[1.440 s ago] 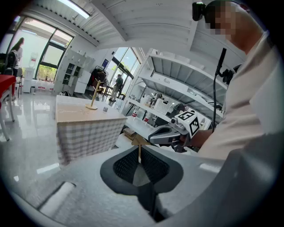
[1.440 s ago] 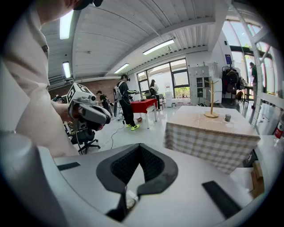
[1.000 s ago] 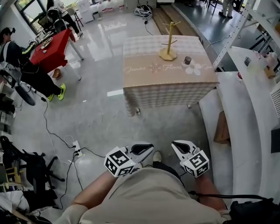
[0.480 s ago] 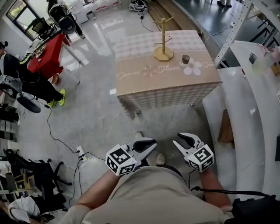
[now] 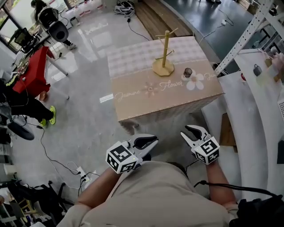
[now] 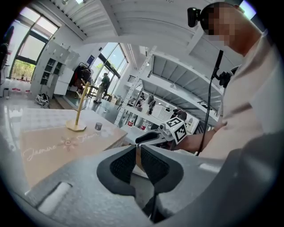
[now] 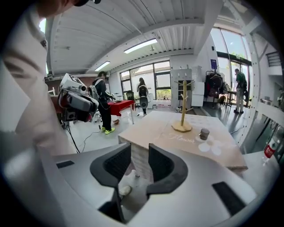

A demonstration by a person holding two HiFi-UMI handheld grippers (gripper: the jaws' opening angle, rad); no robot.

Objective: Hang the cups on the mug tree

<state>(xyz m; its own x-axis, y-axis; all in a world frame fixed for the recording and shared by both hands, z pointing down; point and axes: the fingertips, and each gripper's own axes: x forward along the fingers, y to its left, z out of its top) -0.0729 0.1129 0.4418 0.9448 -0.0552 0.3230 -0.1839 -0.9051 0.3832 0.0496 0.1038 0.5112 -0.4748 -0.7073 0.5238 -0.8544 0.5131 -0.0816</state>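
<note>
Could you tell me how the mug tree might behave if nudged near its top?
The mug tree would probably tip rather than slide, being a tall thin post on a small flat foot. It looks like stiff wood, so likely rigid and fairly light.

Lab: steel shelving (image 5: pixel 246 30), floor cables (image 5: pixel 124 8)

I wore a beige top. My left gripper (image 5: pixel 153 141) and right gripper (image 5: pixel 185 131) were grey with black ribbed pads, each bearing a black-and-white marker cube (image 5: pixel 120 159).
</note>
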